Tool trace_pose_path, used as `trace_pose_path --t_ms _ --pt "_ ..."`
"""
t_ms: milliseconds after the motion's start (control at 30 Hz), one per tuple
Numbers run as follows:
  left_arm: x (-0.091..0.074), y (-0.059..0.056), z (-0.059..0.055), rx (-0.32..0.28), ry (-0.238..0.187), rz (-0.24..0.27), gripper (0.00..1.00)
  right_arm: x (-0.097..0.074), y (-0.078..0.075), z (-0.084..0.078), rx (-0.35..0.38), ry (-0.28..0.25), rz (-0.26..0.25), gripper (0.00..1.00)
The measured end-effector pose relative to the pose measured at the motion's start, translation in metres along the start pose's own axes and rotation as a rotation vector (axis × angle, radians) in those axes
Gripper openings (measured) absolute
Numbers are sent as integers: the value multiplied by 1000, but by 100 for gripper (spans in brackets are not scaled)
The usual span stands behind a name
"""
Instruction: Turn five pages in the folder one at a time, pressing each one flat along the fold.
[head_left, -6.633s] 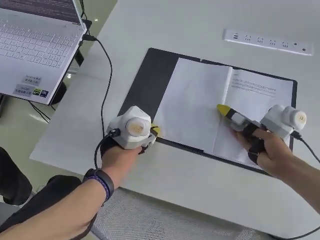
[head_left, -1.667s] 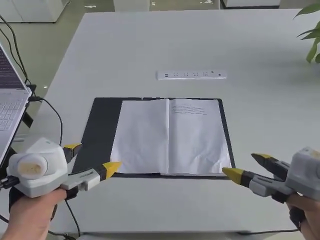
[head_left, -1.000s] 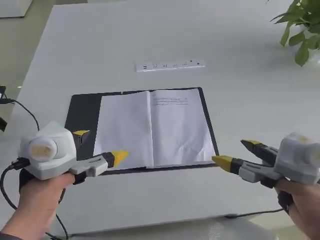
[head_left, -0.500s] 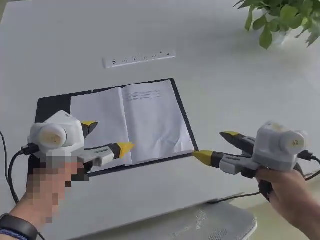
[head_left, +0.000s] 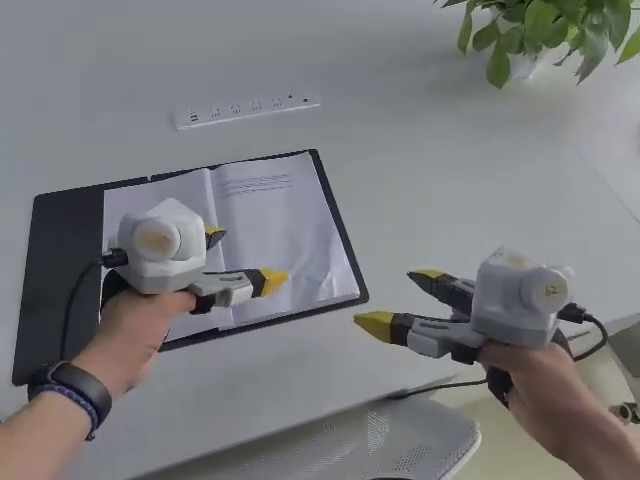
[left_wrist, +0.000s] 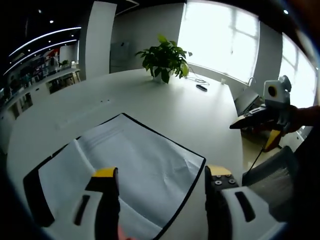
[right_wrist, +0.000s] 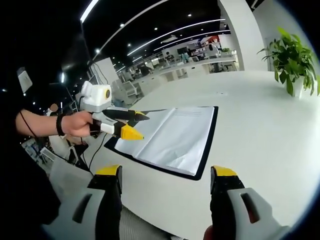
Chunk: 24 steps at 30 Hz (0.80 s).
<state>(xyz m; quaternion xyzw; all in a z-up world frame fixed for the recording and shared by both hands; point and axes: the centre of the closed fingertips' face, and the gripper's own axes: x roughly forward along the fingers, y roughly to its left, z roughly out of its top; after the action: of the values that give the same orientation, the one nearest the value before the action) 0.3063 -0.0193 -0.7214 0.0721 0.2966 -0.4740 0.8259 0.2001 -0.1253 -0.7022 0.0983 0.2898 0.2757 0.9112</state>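
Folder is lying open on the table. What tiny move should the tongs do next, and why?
Probably move the right tongs over to the outer edge of the right page to pinch it. Both tongs are open and hold nothing; the right ones hang beside the folder over the table, while the left tongs hover above it.

The left gripper, its jaws spread apart, is held over the open folder. The white right-hand page lies under and just ahead of its yellow tips; contact cannot be judged. The right gripper, its jaws also apart, is held over the bare table, with the folder's near corner ahead of its tips. A power strip lies well beyond both.
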Motion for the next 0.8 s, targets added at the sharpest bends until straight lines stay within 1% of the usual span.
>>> trace_pose_path --t_ms 100,133,167,200,233,333,400,433,567,733,800 --pt "18 -6 -1 9 12 -10 69 -2 -3 0 6 0 -1 71" --pt "26 -8 -3 3 14 -12 67 -3 -4 0 9 -2 -2 71" --pt "32 -8 -5 -4 20 -11 66 -5 -5 0 16 -5 -4 71" --pt "40 -8 -9 -16 34 -7 67 -5 -6 0 23 -8 -5 71" --pt "45 -9 -10 -20 37 -4 67 -5 -7 -1 30 -8 -4 71" --pt "63 -14 -17 -27 59 9 68 -5 -9 -3 34 -3 -7 70" --pt "71 -18 -21 -9 79 18 67 -5 -10 -4 39 1 -7 70" --pt "75 -20 -24 12 91 33 67 -4 -11 -4 42 2 -6 70" --pt "88 -28 -28 13 105 44 70 -1 -14 -5 57 3 -6 70" --pt "96 -35 -29 24 104 54 71 4 -12 -3 68 7 7 69" --pt "101 -36 -34 31 116 54 72 6 -12 -3 63 13 9 69"
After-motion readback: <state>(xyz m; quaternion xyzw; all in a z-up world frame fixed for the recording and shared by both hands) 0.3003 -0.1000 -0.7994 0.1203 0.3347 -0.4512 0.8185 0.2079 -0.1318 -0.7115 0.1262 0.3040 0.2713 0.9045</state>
